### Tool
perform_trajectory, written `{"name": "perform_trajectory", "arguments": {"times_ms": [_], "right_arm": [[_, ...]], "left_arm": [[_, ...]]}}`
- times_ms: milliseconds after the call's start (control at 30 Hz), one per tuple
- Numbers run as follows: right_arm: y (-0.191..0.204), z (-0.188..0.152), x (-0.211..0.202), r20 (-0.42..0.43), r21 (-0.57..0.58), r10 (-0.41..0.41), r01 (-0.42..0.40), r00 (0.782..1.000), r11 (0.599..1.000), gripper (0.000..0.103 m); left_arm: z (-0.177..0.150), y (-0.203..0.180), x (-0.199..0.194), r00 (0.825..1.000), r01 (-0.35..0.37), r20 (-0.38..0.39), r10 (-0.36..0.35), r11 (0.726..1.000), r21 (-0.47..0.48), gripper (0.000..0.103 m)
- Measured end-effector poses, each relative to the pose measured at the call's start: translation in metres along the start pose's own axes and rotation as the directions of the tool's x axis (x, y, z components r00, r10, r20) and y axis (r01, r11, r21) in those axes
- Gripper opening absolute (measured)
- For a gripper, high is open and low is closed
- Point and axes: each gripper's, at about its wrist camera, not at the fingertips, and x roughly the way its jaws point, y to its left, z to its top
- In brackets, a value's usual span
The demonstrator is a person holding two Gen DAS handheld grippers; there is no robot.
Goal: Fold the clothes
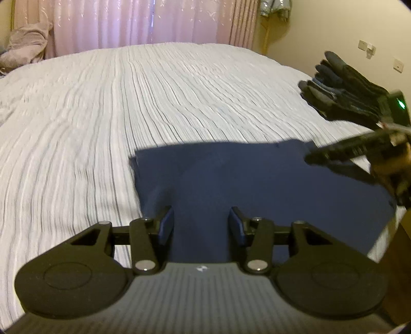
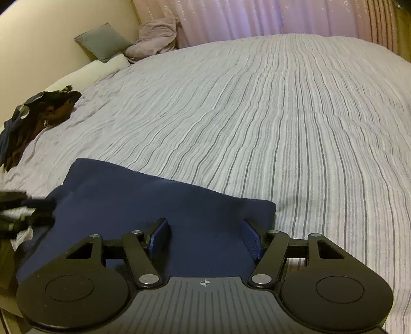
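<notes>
A folded navy blue garment lies flat on the striped bed near its front edge; it also shows in the right wrist view. My left gripper is open and empty, just above the garment's near part. My right gripper is open and empty over the garment's right end. The right gripper shows blurred at the right of the left wrist view. The left gripper shows blurred at the left edge of the right wrist view.
The striped bedspread stretches far ahead. A stack of folded dark clothes sits at the bed's right edge. A heap of unfolded dark clothes lies at the left. Pillows and pink curtains are at the back.
</notes>
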Motion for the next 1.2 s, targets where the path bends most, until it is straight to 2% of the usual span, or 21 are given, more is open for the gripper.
{"name": "perform_trajectory", "arguments": {"times_ms": [200,300,400,467,600,700,833,900,967,1100,1133,1200], "right_arm": [[0.002,-0.006,-0.004,0.013,-0.006,-0.012,0.012,1.000,1.000,0.063],[0.002,-0.005,-0.003,0.008,-0.004,-0.010,0.010,1.000,1.000,0.063],[0.010,0.000,-0.015,0.017,-0.024,-0.030,0.031,0.999,0.999,0.063],[0.024,-0.004,-0.033,0.056,-0.069,-0.050,0.054,0.997,0.996,0.063],[0.047,-0.032,-0.062,0.083,-0.130,-0.029,0.039,0.996,0.991,0.063],[0.051,-0.056,-0.070,0.075,-0.167,-0.067,0.079,0.995,0.983,0.063],[0.063,-0.068,-0.096,0.120,-0.191,-0.118,0.139,0.986,0.972,0.064],[0.082,-0.079,-0.108,0.158,-0.300,-0.108,0.151,0.982,0.942,0.064],[0.102,-0.091,-0.117,0.182,-0.419,-0.095,0.165,0.979,0.893,0.064],[0.132,-0.124,-0.112,0.192,-0.647,-0.141,0.234,0.971,0.726,0.064],[0.136,-0.131,-0.109,0.192,-0.692,-0.162,0.251,0.968,0.677,0.064],[0.140,-0.140,-0.101,0.188,-0.740,-0.194,0.269,0.963,0.616,0.064]], "left_arm": [[0.016,0.002,0.035,0.993,-0.051,-0.098,0.059,0.995,0.082,0.041],[0.020,0.004,0.045,0.990,-0.054,-0.122,0.064,0.995,0.084,0.041],[0.023,0.004,0.043,0.989,-0.062,-0.126,0.072,0.995,0.083,0.041],[0.021,0.001,0.039,0.989,-0.075,-0.124,0.086,0.993,0.094,0.041],[0.014,-0.005,0.035,0.987,-0.097,-0.115,0.108,0.990,0.100,0.041],[0.013,-0.010,0.034,0.986,-0.112,-0.109,0.123,0.989,0.099,0.041],[0.010,-0.014,0.033,0.985,-0.134,-0.101,0.143,0.986,0.097,0.041],[0.010,-0.014,0.033,0.984,-0.140,-0.096,0.149,0.986,0.093,0.041],[0.009,-0.015,0.033,0.984,-0.144,-0.092,0.153,0.985,0.089,0.041],[0.010,-0.020,0.027,0.984,-0.156,-0.071,0.165,0.981,0.114,0.041],[0.010,-0.023,0.022,0.984,-0.159,-0.055,0.168,0.978,0.134,0.043],[0.007,-0.030,0.006,0.988,-0.149,-0.006,0.153,0.973,0.177,0.052]]}}
